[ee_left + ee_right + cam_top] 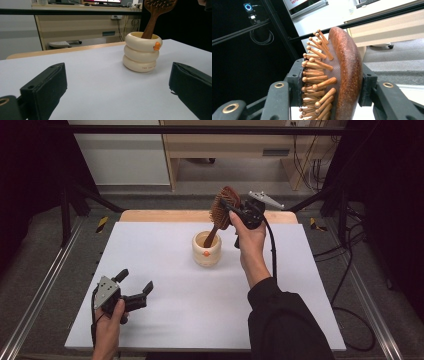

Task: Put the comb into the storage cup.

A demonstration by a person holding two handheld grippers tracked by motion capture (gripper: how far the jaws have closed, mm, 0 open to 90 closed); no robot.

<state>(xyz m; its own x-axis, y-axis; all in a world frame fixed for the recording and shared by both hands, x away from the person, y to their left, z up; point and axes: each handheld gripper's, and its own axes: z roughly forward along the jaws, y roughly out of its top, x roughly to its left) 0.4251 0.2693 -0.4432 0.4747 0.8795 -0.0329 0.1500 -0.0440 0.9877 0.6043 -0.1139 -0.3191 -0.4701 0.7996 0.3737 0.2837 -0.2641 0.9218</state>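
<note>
A cream ringed cup point(207, 250) point(141, 53) with an orange mark stands on the white table near its far middle. A brown wooden hairbrush point(220, 212) point(155, 15) leans with its handle down inside the cup and its bristled head up. My right gripper point(228, 204) is shut on the brush head point(337, 77), one jaw against the pegs and the other against the smooth back. At the near left of the table my left gripper point(135, 282) stands open above the surface, with nothing between its jaws, facing the cup.
The white board point(165, 285) lies on a wooden table whose far edge point(165, 216) shows behind it. Metal rails run along both sides. A cable trails from the right gripper down the person's black sleeve point(285, 320). Wooden furniture point(82, 27) stands beyond the table.
</note>
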